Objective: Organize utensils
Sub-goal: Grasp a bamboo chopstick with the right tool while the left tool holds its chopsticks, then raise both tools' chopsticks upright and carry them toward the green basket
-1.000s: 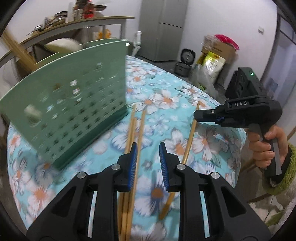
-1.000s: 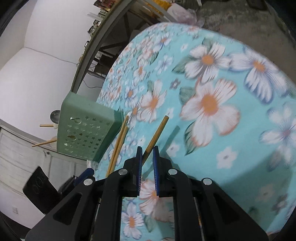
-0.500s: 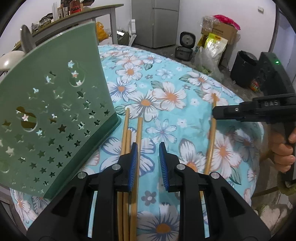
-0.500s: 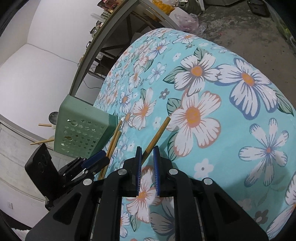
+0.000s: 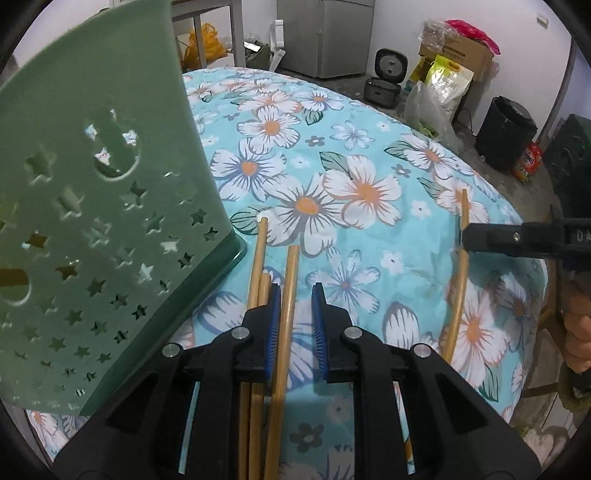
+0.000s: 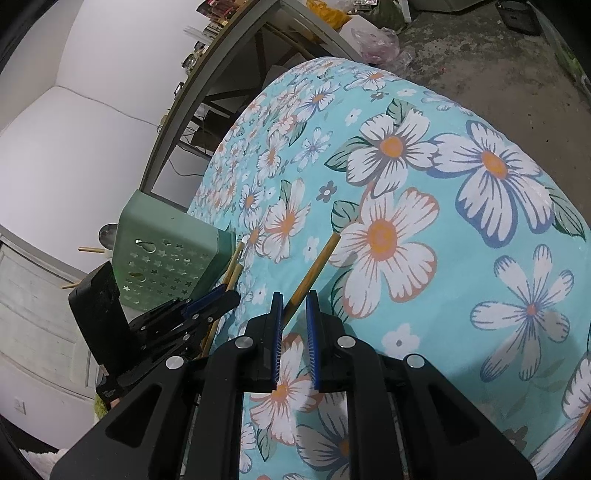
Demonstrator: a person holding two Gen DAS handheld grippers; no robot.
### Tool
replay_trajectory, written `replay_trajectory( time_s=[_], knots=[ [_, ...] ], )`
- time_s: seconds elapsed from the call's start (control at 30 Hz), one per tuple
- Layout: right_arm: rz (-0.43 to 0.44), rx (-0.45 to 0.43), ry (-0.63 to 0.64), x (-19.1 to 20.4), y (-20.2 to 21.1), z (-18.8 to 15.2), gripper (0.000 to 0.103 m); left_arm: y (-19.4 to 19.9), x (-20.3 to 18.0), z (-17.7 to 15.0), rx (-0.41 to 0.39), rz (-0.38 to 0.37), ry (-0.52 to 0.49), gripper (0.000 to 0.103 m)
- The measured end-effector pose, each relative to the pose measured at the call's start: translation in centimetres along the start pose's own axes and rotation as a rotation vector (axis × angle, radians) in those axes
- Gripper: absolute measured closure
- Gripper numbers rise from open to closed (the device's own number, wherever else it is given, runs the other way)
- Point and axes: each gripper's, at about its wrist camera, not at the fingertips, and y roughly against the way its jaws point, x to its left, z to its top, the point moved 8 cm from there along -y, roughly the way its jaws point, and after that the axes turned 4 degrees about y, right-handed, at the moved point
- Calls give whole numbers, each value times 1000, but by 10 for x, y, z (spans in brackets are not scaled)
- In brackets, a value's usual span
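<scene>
A green star-punched utensil holder (image 5: pixel 103 221) (image 6: pixel 166 258) stands on the floral tablecloth (image 5: pixel 351 155). Three wooden chopsticks lie beside its base. My left gripper (image 5: pixel 297 291) (image 6: pixel 218 301) is low over them and its jaws are closing. One chopstick (image 5: pixel 291 266) lies between them against the left pad, clear of the right pad; the other two (image 5: pixel 258 254) lie just outside that pad. My right gripper (image 6: pixel 294 295) (image 5: pixel 467 238) is shut on a fourth chopstick (image 6: pixel 314 266) (image 5: pixel 458 295), near its far end.
A spoon (image 6: pixel 109 234) and chopstick ends (image 6: pixel 90 250) stick out of the holder. The table edge drops off at the right. On the floor beyond are a fridge (image 5: pixel 325 33), a rice cooker (image 5: pixel 384 81), bags, boxes and a black bin (image 5: pixel 506 133). A hand (image 5: pixel 580 328) holds the right gripper.
My left gripper has come forward and down, closer to the holder and the three chopsticks; its jaws have narrowed with one chopstick now between them. The right gripper keeps its chopstick, almost still.
</scene>
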Motion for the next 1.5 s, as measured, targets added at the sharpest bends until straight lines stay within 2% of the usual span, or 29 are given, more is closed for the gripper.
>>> replay_trajectory(
  time_s=[0.13, 0.23, 0.47, 0.63, 1.1, 1.5],
  knots=[
    [2, 1, -4, 0, -1, 1, 90, -8, -3, 8, 4, 8, 13, 88],
    [2, 0, -10, -1, -3, 1, 90, -13, -3, 12, 0, 19, 22, 94],
    [1, -16, -14, 2, -1, 2, 90, 6, 5, 22, -67, 26, 60, 97],
    [15, -51, 19, 15, 9, 6, 91, 43, 9, 28, -136, 9, 86, 97],
    [57, -136, 120, 55, 43, 16, 95, 180, 26, 33, -370, -50, 152, 97],
    [79, -170, 186, 88, 55, 21, 96, 262, 45, 29, -549, -18, 204, 97]
  ],
)
